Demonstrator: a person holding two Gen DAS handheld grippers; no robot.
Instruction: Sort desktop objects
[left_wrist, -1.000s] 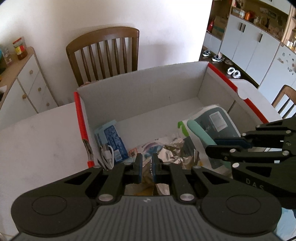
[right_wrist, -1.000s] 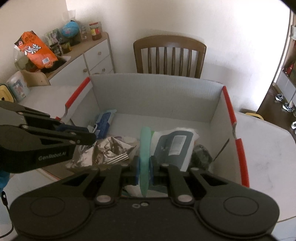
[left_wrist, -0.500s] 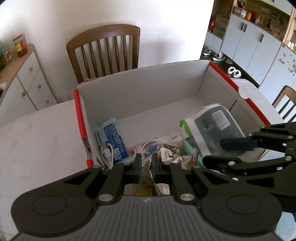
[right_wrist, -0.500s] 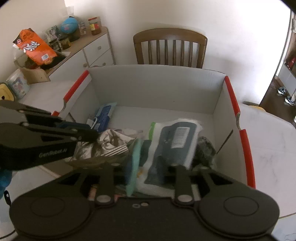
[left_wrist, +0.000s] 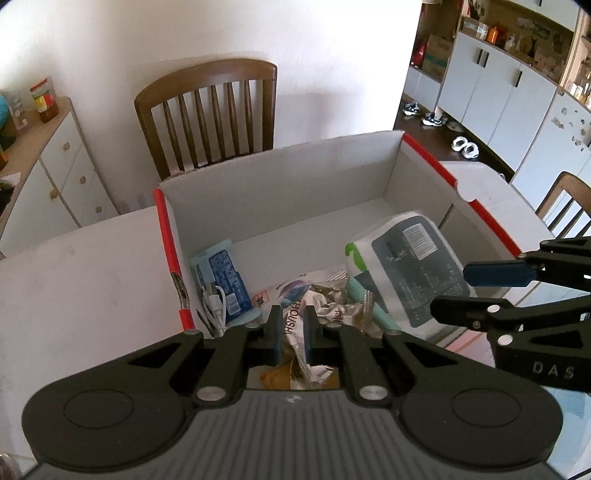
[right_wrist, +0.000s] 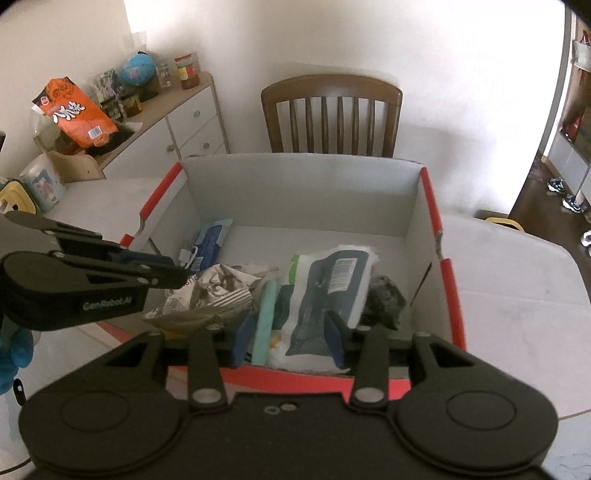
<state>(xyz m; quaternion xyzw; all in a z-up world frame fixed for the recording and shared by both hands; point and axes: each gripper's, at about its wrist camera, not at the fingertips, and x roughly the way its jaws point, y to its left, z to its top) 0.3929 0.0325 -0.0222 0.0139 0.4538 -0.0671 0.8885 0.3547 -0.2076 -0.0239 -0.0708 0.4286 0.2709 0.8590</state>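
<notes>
Through my left wrist camera, my left gripper (left_wrist: 291, 336) pinches the crumpled silver foil wrapper (left_wrist: 325, 302) at the near edge of the white cardboard box with red-edged flaps (left_wrist: 280, 184), a blue packet (left_wrist: 221, 280) and white cable (left_wrist: 216, 306) in its near-left corner. Through my right wrist camera, my right gripper (right_wrist: 288, 341) is spread wide, gripping nothing — the mint-green plastic stick (right_wrist: 264, 321) and the white-and-grey soft pack (right_wrist: 325, 291) lie between its fingers against the box's near wall, the pack leaning toward the right wall.
</notes>
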